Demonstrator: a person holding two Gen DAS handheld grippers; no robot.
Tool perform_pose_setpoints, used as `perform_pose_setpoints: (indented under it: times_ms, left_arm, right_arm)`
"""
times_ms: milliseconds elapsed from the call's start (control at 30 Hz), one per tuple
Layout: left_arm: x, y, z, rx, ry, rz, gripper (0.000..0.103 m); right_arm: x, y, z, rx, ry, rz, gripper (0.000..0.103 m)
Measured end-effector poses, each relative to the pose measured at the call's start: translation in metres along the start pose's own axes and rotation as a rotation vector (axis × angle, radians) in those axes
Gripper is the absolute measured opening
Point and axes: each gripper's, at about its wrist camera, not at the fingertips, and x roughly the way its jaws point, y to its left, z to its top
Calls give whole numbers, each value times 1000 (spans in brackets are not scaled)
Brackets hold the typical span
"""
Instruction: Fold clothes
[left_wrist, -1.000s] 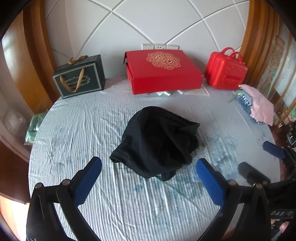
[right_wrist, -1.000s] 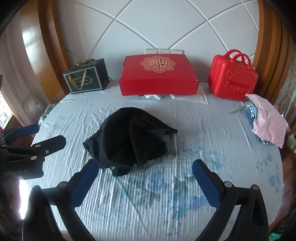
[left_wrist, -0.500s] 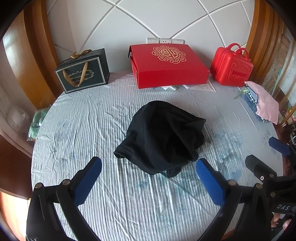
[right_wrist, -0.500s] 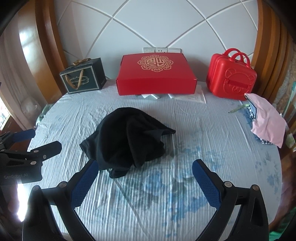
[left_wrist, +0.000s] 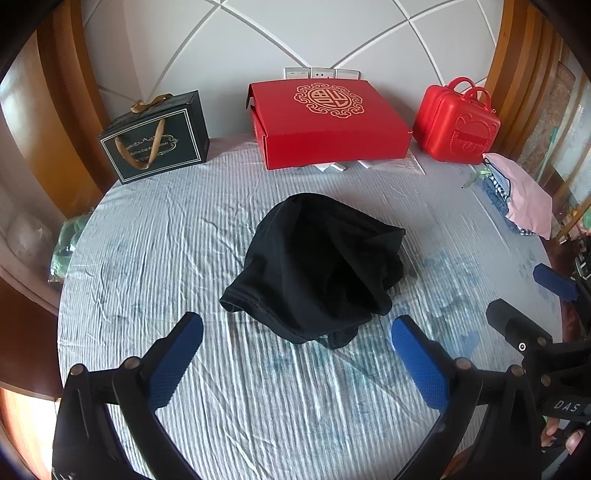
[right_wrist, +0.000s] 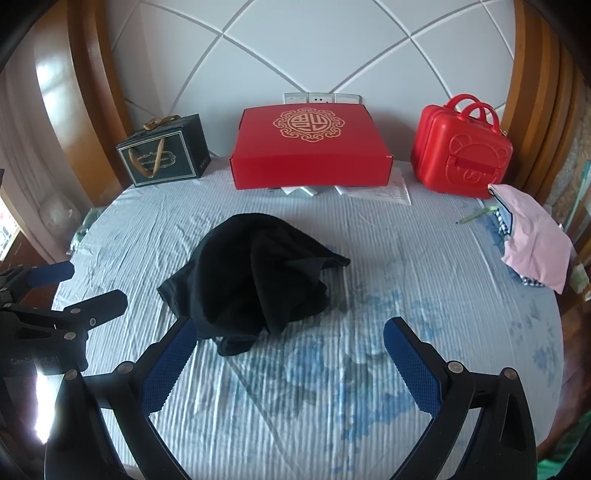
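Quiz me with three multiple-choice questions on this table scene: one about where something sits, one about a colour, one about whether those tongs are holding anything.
1. Where is the black garment?
A. mid-table
B. inside the red box
C. on the floor

2. What colour is the small handled case?
A. green
B. red
C. white

3. What state are the left tongs and right tongs in?
A. both clamping the cloth
B. one clamping
C. both open, empty

Answers: 1 A, it lies heaped on the striped cloth. 2 B, bright red. 3 C, the blue pads stand wide apart.

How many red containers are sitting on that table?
2. A flat red box with a gold emblem stands at the back centre by the wall; a small red suitcase with handles stands to its right. Nothing suggests more hidden.
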Motion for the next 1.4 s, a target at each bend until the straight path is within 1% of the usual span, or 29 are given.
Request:
perform_pose_setpoints:
  times_ms: [433,600,667,733,800,967,1033,1067,1133,1167,1267,1300,1333,1400]
  left_arm:
    - [7,8,2,-16,11,25,103]
    - [19,16,5,-17,20,35,103]
    - [30,22,7,-15,18,53,103]
    - [44,28,8,-19,33,70,103]
    - [68,38,10,-36,72,76,103]
    - [135,59,14,-84,170,55,103]
    - [158,62,18,-96,180,61,103]
    - [171,63,19,-99,186,62,103]
    - [196,64,18,-101,202,66,103]
    - [208,64,17,-99,215,69,103]
    - [241,64,12,-97,256,85,103]
    - [249,65,9,-105,271,86,103]
    - [257,66,5,-118,287,76,103]
    - [261,72,0,-172,280,40,103]
  right_arm:
    - [8,-2,4,2,13,1,103]
    - [18,-3,6,8,29,3,103]
    - [23,-6,6,13,33,9,103]
    - [34,-11,4,22,48,21,103]
    - [47,-15,3,30,72,25,103]
    - [100,-25,2,40,185,24,103]
    - [122,-27,4,48,213,31,102]
    - [133,-28,5,52,227,34,100]
    - [155,-29,7,73,261,45,86]
    - [165,-29,7,83,278,58,83]
    - [198,-24,5,90,338,92,80]
    - [205,-21,4,86,346,106,80]
    - [214,-16,1,77,365,126,80]
    - [228,-9,-5,63,390,133,80]
